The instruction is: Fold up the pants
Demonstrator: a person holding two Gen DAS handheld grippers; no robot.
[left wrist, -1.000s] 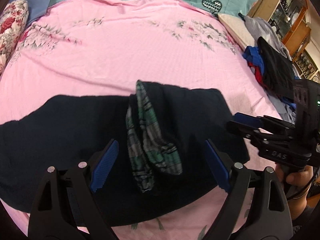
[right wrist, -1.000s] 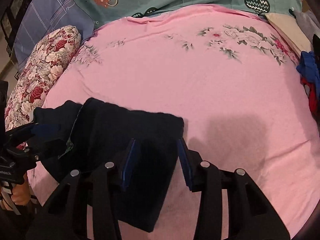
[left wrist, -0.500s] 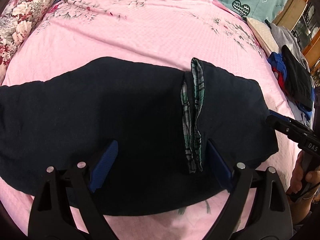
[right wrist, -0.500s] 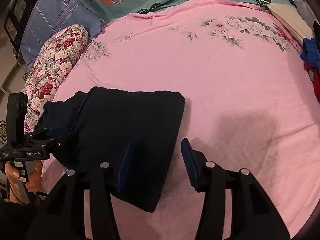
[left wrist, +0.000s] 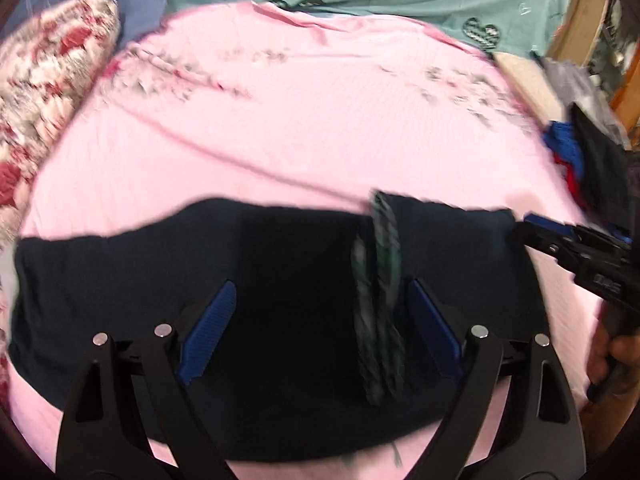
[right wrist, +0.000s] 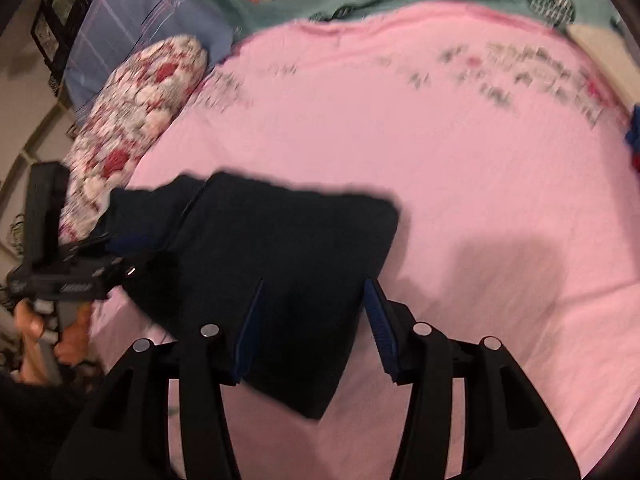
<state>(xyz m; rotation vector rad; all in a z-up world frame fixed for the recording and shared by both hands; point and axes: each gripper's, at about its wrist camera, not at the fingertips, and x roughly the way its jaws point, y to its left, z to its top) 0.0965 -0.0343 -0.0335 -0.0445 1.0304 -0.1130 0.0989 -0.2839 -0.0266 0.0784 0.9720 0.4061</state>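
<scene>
**Both tools apart, pants loose on bed**

Left tool (left wrist: 320,320): pads spread wide, over the pants (left wrist: 260,300), gripping nothing. Right tool (right wrist: 312,320): pads apart, straddling the near right edge of the cloth, not clamped. Pants flat on the pink bed (left wrist: 300,120), dark, stretched left to right, plaid lining (left wrist: 378,300) flipped out near the right end. Beyond: floral pillow (left wrist: 44,92) far left, clothes pile (left wrist: 588,160) far right.

Risks, judged:
- Lining left exposed, likely bunching inside the next fold.
- Single-layer pinch, leaving the bottom layer dragging and the fold skewed.
- Motion blur in both views, so edge position uncertain.
</scene>
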